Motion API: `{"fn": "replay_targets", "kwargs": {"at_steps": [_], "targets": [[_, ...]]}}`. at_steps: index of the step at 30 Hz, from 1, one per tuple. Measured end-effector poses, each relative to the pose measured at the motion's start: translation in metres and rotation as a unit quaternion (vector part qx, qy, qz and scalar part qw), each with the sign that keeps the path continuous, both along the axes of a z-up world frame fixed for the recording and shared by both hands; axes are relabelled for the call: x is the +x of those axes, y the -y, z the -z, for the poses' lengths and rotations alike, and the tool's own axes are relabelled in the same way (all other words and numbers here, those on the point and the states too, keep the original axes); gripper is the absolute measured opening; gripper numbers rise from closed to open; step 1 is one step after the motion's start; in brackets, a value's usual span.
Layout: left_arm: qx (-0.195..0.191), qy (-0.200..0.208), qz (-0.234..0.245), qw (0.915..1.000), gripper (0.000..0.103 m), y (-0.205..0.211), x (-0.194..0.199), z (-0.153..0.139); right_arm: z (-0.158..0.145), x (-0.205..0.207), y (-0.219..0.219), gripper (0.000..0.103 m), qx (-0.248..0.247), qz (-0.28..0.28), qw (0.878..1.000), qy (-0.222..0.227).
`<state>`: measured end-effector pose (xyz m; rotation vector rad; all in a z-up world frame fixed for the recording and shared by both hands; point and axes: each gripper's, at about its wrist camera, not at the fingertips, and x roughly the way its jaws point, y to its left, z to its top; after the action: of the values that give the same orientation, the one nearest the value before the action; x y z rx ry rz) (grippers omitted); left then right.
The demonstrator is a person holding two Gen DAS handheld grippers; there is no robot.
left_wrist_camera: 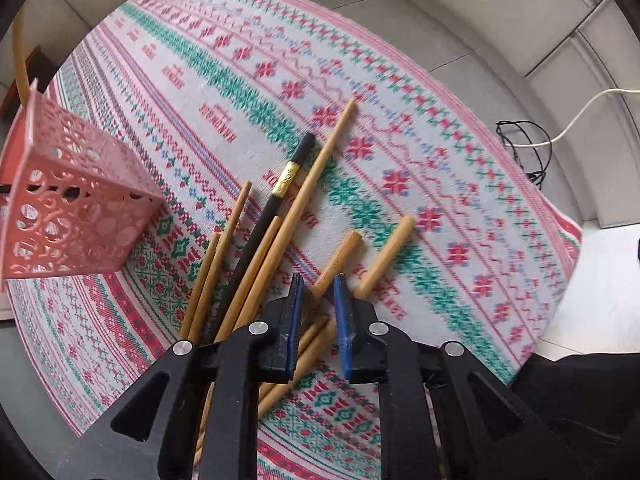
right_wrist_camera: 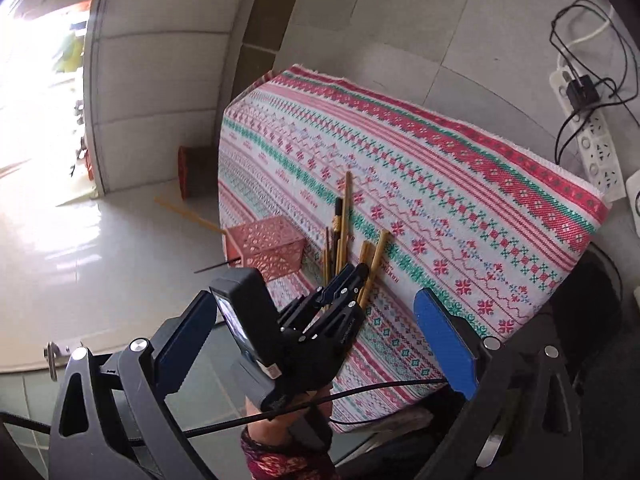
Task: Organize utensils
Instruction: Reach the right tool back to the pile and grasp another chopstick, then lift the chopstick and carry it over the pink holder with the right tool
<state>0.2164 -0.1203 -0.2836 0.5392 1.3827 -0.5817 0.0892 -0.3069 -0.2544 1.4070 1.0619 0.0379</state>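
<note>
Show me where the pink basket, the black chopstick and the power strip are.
pink basket [left_wrist_camera: 76, 216], left wrist view, on its perforated side wall.
black chopstick [left_wrist_camera: 276, 200], left wrist view, on the shaft just below the gold band.
power strip [right_wrist_camera: 592, 144], right wrist view, on its white body.

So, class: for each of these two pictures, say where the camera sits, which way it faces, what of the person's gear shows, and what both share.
Left wrist: on the left tool, facing down at wooden chopsticks on the patterned woven cloth; its blue pads pinch one.
Right wrist: on the right tool, angled down across the table; its open blue pads, the left tool, a hand.
Shared: chopsticks, cloth, pink perforated plastic basket.
</note>
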Motion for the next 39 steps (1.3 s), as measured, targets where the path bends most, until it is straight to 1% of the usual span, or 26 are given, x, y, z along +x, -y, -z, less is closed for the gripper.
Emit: {"fn": "replay_targets", "kwargs": {"at_steps": [1,3,5,7,9,10,12,13,14,16,18,21,23,24,25,26,27,28,29,31,33,34,35,36,37,39], "targets": [[-0.001,0.003,0.002,1.0000,0.016,0.004,-0.001,0.004,0.001,0.001,0.000,0.096,-0.010,0.002,1.000,-0.004],[0.000,0.016,0.007,0.9998,0.015,0.007,-0.004,0.005,0.006,0.007,-0.005,0.096,-0.050,-0.005,0.998,-0.024],[-0.005,0.027,0.008,0.9996,0.014,0.007,-0.007,0.005,0.018,0.015,-0.011,0.096,-0.054,-0.021,0.997,-0.044],[-0.016,0.048,0.004,0.9987,0.009,-0.002,-0.011,0.001,0.032,0.024,-0.017,0.096,-0.045,-0.029,0.997,-0.060],[-0.035,0.072,-0.005,0.9968,0.007,-0.018,-0.012,-0.014,0.040,0.034,-0.027,0.096,-0.060,-0.041,0.995,-0.067],[-0.040,0.079,-0.010,0.9960,0.006,-0.026,-0.016,-0.021,0.043,0.039,-0.033,0.096,-0.078,-0.045,0.993,-0.070],[-0.065,0.102,-0.022,0.9925,0.006,-0.047,-0.024,-0.049,0.047,0.046,-0.044,0.093,-0.101,-0.055,0.991,-0.069],[-0.074,0.109,-0.027,0.9909,0.006,-0.055,-0.028,-0.059,0.048,0.053,-0.055,0.089,-0.115,-0.074,0.988,-0.068],[-0.085,0.120,-0.032,0.9887,0.006,-0.064,-0.034,-0.072,0.048,0.057,-0.063,0.080,-0.125,-0.089,0.986,-0.068],[-0.107,0.146,-0.044,0.9826,0.006,-0.085,-0.046,-0.100,0.048,0.067,-0.082,0.067,-0.156,-0.122,0.978,-0.069],[-0.130,0.170,-0.059,0.9749,0.006,-0.108,-0.056,-0.128,0.048,0.077,-0.101,0.065,-0.183,-0.146,0.970,-0.066],[-0.154,0.197,-0.080,0.9648,0.006,-0.129,-0.068,-0.155,0.051,0.090,-0.124,0.063,-0.214,-0.170,0.959,-0.070],[-0.168,0.213,-0.090,0.9582,0.006,-0.142,-0.074,-0.171,0.058,0.097,-0.137,0.054,-0.223,-0.189,0.953,-0.075],[-0.173,0.219,-0.095,0.9555,0.006,-0.147,-0.077,-0.177,0.063,0.101,-0.145,0.052,-0.232,-0.199,0.948,-0.084],[-0.176,0.223,-0.098,0.9538,0.006,-0.150,-0.078,-0.180,0.061,0.102,-0.149,0.051,-0.247,-0.198,0.945,-0.081],[-0.179,0.225,-0.100,0.9524,0.006,-0.154,-0.073,-0.185,0.058,0.105,-0.155,0.046,-0.274,-0.202,0.937,-0.079],[-0.181,0.229,-0.102,0.9509,0.006,-0.156,-0.074,-0.188,0.057,0.107,-0.158,0.044,-0.289,-0.204,0.932,-0.078],[-0.182,0.231,-0.104,0.9500,0.006,-0.161,-0.075,-0.191,0.056,0.107,-0.159,0.024,-0.298,-0.204,0.929,-0.078],[-0.183,0.232,-0.105,0.9495,0.007,-0.166,-0.075,-0.193,0.058,0.109,-0.160,0.008,-0.306,-0.208,0.926,-0.079],[-0.184,0.233,-0.114,0.9480,0.007,-0.171,-0.076,-0.194,0.058,0.108,-0.158,0.008,-0.297,-0.206,0.930,-0.070],[-0.187,0.234,-0.123,0.9461,0.007,-0.177,-0.075,-0.197,0.053,0.104,-0.154,0.008,-0.308,-0.207,0.927,-0.056],[-0.188,0.236,-0.131,0.9443,0.007,-0.180,-0.075,-0.199,0.043,0.098,-0.154,0.008,-0.319,-0.204,0.925,-0.038],[-0.191,0.237,-0.136,0.9426,0.007,-0.183,-0.075,-0.201,0.031,0.087,-0.143,0.008,-0.330,-0.203,0.922,-0.018],[-0.195,0.240,-0.140,0.9407,0.007,-0.188,-0.075,-0.204,0.013,0.079,-0.145,0.008,-0.352,-0.200,0.914,0.011],[-0.201,0.245,-0.145,0.9374,0.007,-0.191,-0.075,-0.209,0.000,0.073,-0.145,0.008,-0.365,-0.198,0.909,0.030],[-0.207,0.254,-0.153,0.9323,0.006,-0.196,-0.076,-0.216,-0.044,0.051,-0.149,0.008,-0.406,-0.188,0.890,0.092]]}}
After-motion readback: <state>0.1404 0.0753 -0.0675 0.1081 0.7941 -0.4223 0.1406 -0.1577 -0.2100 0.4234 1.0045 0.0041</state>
